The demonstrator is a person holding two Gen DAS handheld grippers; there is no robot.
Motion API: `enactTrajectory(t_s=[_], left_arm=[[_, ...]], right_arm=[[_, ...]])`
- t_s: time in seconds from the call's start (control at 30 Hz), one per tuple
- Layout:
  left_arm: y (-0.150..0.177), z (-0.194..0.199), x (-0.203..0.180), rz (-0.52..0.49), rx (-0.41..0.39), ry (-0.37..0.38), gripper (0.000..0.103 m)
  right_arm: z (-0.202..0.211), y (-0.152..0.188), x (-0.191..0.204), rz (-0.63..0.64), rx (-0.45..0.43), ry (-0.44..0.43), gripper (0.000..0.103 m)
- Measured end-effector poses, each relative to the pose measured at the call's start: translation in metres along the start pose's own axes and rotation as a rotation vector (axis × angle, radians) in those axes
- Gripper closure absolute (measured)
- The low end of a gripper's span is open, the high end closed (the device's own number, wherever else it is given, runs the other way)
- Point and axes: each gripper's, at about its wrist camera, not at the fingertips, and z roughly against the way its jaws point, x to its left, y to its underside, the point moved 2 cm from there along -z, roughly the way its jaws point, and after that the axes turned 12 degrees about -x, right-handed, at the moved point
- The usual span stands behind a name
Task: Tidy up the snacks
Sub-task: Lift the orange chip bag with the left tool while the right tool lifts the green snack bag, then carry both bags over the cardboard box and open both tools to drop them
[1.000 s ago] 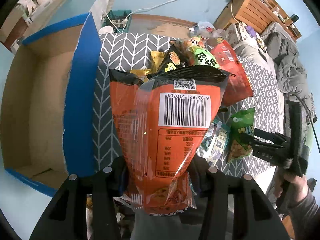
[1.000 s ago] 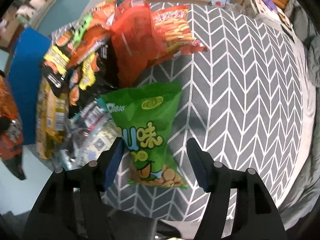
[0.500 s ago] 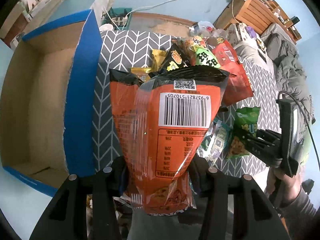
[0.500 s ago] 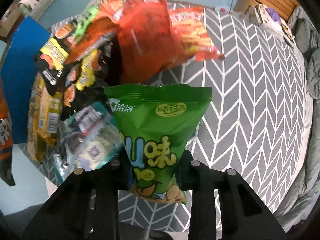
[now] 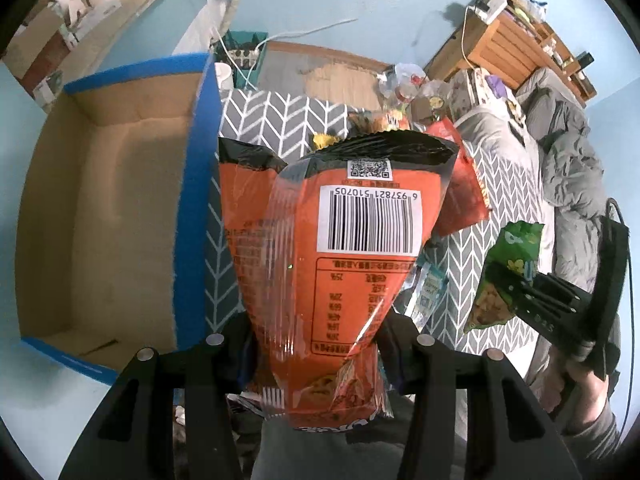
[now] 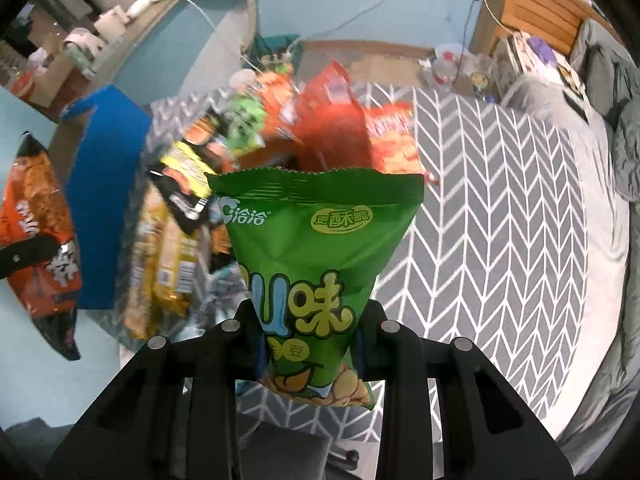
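Left gripper (image 5: 316, 344) is clamped on the lower end of an orange snack bag (image 5: 332, 248), held upright above the patterned mat (image 5: 276, 120), beside the open cardboard box (image 5: 104, 208). Right gripper (image 6: 310, 334) grips a green snack bag (image 6: 316, 248), raised off the mat (image 6: 500, 220) near the snack pile (image 6: 248, 152). The right hand (image 5: 576, 380) grasps its handle from below.

Glossy crinkled plastic orange bag (image 5: 320, 248) and green bag (image 6: 316, 264) — matt brown cardboard box (image 5: 108, 208).
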Motion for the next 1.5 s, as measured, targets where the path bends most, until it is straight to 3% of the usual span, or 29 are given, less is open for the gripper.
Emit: enactTrajectory(t_s=[0.3, 0.6, 0.97, 1.5], left_arm=[[-0.017, 0.031, 0.029, 0.029, -0.061, -0.015, 0.052], [-0.024, 0.047, 0.071, 0.087, -0.106, -0.055, 0.052], [-0.025, 0.047, 0.127, 0.149, -0.124, -0.104, 0.052], [-0.028, 0.035, 0.203, 0.229, -0.136, -0.184, 0.052]], right_arm=[[0.034, -0.037, 0.059, 0.075, -0.06, -0.079, 0.073], [0.04, -0.074, 0.124, 0.147, -0.082, -0.172, 0.073], [0.004, -0.104, 0.219, 0.268, -0.056, -0.276, 0.073], [-0.065, -0.112, 0.313, 0.377, 0.05, -0.312, 0.073]])
